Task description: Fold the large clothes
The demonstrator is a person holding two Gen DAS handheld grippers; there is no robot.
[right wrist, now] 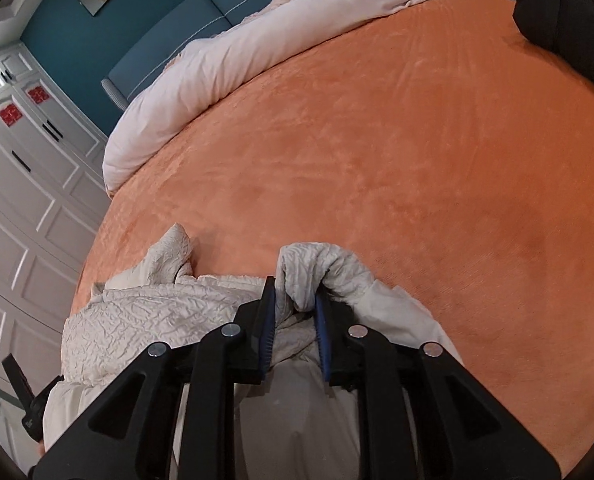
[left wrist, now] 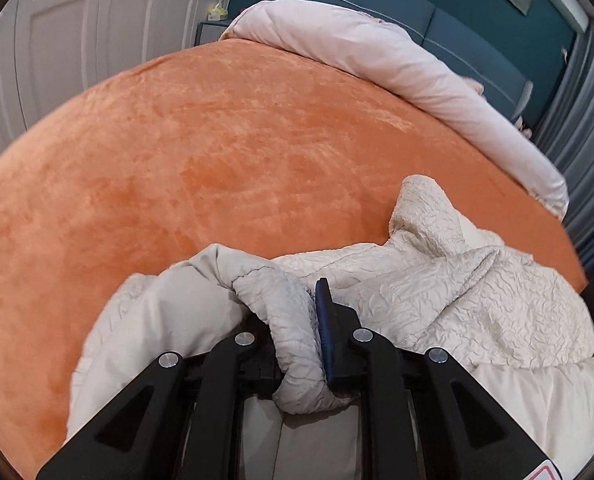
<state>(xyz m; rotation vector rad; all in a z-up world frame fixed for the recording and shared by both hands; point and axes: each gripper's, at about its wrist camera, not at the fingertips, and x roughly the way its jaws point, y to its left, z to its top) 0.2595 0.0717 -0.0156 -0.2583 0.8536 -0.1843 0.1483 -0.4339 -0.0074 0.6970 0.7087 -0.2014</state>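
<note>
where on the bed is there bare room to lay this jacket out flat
The widest bare patch is the orange bedspread, between the cream jacket at the near edge and the rolled pale duvet along the headboard side. It is crowded at the near edge, where the bunched jacket lies and both the left gripper and right gripper hold its folds.

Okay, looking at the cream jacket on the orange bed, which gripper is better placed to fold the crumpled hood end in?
Left, probably. The left gripper grips a bunch of the cream jacket with the raised hood end beside it. The right gripper grips fabric farther from it.
</note>
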